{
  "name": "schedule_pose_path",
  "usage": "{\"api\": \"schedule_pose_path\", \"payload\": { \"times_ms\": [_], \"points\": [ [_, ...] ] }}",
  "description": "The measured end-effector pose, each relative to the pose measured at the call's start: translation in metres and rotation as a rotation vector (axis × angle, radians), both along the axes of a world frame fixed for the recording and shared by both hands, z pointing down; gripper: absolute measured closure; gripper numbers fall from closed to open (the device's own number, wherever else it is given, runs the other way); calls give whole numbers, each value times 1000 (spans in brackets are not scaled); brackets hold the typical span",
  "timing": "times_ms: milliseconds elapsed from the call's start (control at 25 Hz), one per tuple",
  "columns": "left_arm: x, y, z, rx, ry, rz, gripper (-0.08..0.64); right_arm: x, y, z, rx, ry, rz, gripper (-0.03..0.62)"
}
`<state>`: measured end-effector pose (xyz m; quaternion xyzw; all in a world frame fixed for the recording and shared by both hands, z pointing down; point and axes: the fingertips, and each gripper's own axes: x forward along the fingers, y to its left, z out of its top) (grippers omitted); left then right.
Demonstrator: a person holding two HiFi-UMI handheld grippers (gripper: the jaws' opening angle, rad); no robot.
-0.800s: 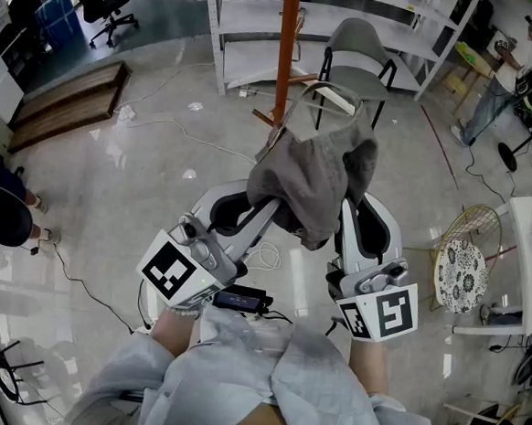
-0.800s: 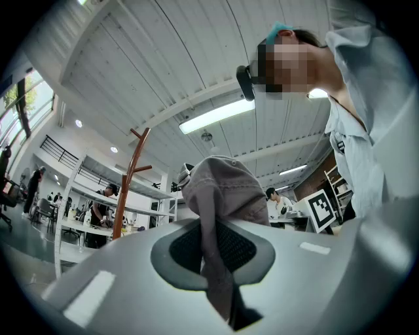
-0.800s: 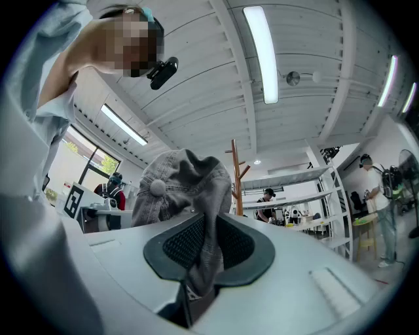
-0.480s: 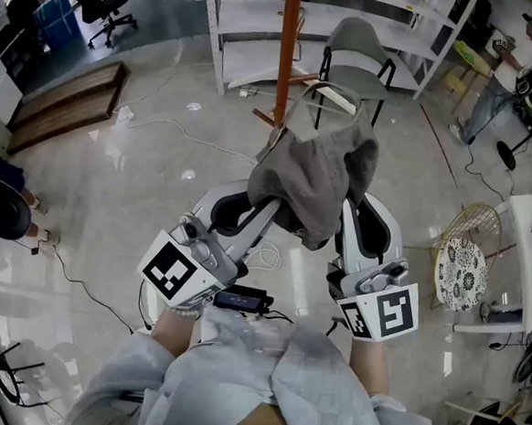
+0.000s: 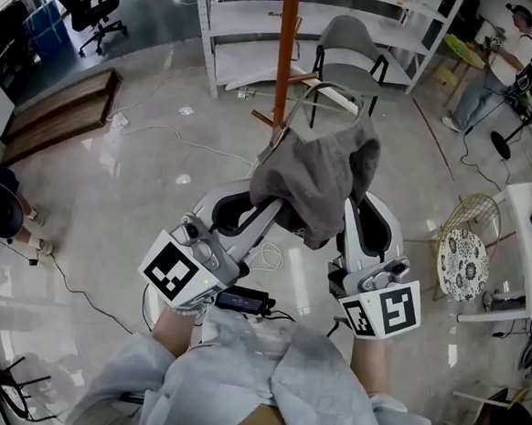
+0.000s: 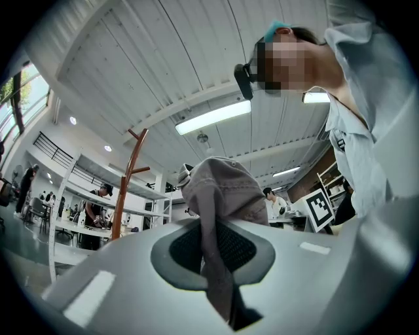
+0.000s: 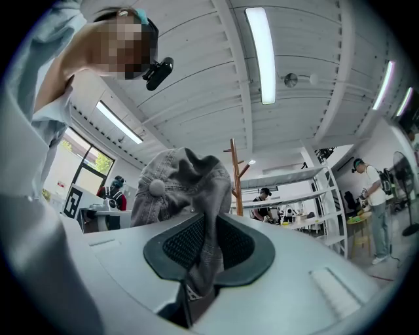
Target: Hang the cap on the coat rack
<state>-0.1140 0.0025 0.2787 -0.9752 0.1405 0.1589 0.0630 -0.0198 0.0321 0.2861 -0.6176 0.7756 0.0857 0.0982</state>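
A crumpled grey cap (image 5: 314,179) is held up between both grippers in front of the person. My left gripper (image 5: 267,202) is shut on one edge of the cap's fabric, and my right gripper (image 5: 353,209) is shut on the other side. The cap (image 6: 219,186) bulges above my left gripper (image 6: 213,262) in the left gripper view. It (image 7: 180,180) rises likewise from my right gripper (image 7: 206,255), button showing. The orange-brown coat rack (image 5: 285,53) stands just beyond the cap. Its hooked top (image 6: 134,141) shows left of the cap, and its pole (image 7: 234,176) right of it.
A grey chair (image 5: 352,49) and white shelving (image 5: 244,31) stand behind the rack. Cables (image 5: 162,130) trail over the glossy floor, and a wooden pallet (image 5: 59,108) lies at the left. A person (image 5: 499,51) stands at the back right, near a white table (image 5: 530,237) and patterned stool (image 5: 464,259).
Both grippers keep their hold on the cap in nearly the same pose. The head view has shifted slightly, so the floor and the pallet sit a little lower in the picture.
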Motion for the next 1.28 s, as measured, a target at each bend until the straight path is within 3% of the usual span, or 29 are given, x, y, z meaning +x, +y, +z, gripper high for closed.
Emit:
{"api": "schedule_pose_path", "payload": {
  "times_ms": [360,680,1280],
  "points": [
    [-14,-5,4,-1,-10,39,535,-16,-2,5,-10,8,60,528],
    [1,-15,1,1,-5,26,535,-1,-13,2,-3,5,56,528],
    [79,-64,-4,17,-1,-92,535,79,-73,-4,21,27,-48,528]
  ]
}}
